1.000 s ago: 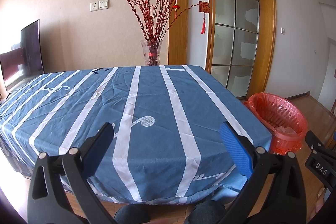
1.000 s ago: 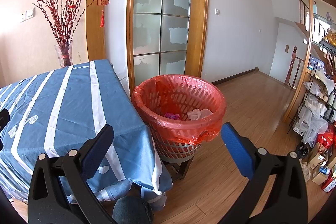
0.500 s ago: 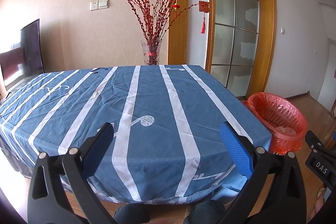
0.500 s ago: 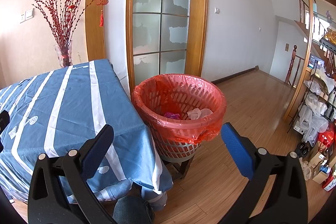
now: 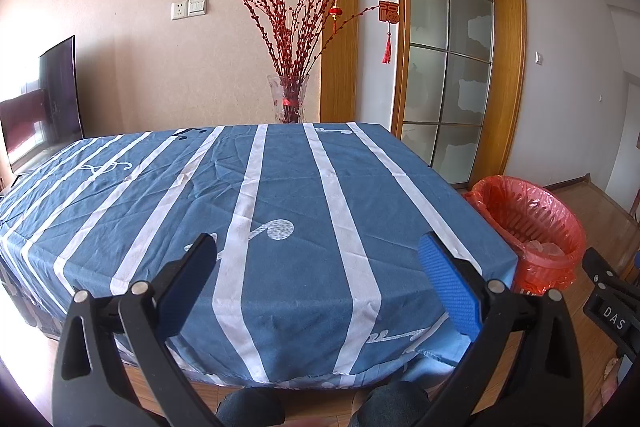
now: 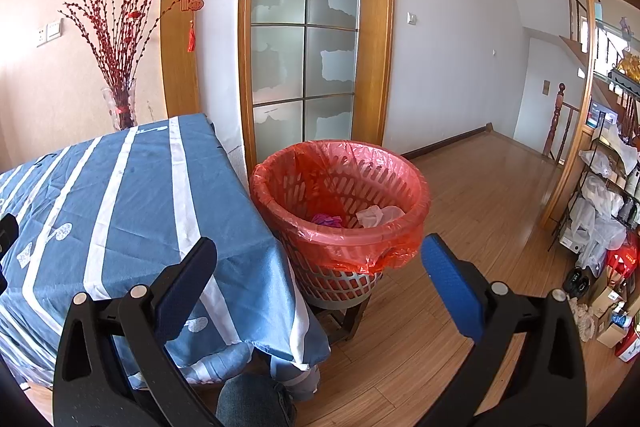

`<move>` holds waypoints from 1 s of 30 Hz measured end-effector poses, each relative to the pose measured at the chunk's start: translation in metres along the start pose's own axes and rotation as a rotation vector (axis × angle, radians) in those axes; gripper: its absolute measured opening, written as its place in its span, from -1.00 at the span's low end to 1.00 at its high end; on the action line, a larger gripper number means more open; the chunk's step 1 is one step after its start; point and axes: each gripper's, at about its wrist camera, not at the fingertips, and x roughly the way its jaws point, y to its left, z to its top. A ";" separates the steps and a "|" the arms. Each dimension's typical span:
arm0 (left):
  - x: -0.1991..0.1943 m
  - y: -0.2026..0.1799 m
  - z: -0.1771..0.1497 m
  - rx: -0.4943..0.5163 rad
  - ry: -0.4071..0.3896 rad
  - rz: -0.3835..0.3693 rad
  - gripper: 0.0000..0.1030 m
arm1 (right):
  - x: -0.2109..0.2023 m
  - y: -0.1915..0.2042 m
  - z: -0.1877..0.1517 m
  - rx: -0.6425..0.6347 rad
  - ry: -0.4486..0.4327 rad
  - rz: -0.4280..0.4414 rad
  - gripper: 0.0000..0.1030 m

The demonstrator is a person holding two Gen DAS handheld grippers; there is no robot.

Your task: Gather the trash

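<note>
A waste basket [image 6: 340,187] lined with a red plastic bag stands on a low stool right of the table; it also shows in the left wrist view [image 5: 528,223]. Inside it lie a white crumpled piece [image 6: 378,215] and a purple piece [image 6: 326,219]. My left gripper [image 5: 318,267] is open and empty, held over the near edge of the table [image 5: 280,195], which has a blue cloth with white stripes. My right gripper [image 6: 318,267] is open and empty, in front of the basket at the table's corner.
A glass vase of red branches [image 5: 289,99] stands at the table's far edge. A glass door [image 6: 306,39] is behind the basket. Wooden floor [image 6: 480,195] extends right to a cluttered shelf rack [image 6: 604,211]. A dark screen [image 5: 56,91] stands at left.
</note>
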 end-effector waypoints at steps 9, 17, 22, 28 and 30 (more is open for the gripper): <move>0.000 -0.001 -0.001 0.001 0.002 -0.001 0.92 | 0.000 0.001 0.000 0.001 0.002 -0.004 0.97; 0.001 -0.003 -0.003 0.002 0.005 -0.001 0.92 | 0.003 0.000 0.000 0.003 0.007 -0.007 0.97; 0.003 -0.003 -0.003 0.001 0.010 0.000 0.92 | 0.004 0.000 0.001 0.001 0.007 -0.007 0.97; 0.004 -0.004 -0.002 0.006 0.011 0.001 0.92 | 0.005 -0.001 0.000 0.005 0.008 -0.010 0.97; 0.004 -0.004 -0.002 0.007 0.012 0.002 0.92 | 0.006 -0.001 0.000 0.005 0.009 -0.010 0.97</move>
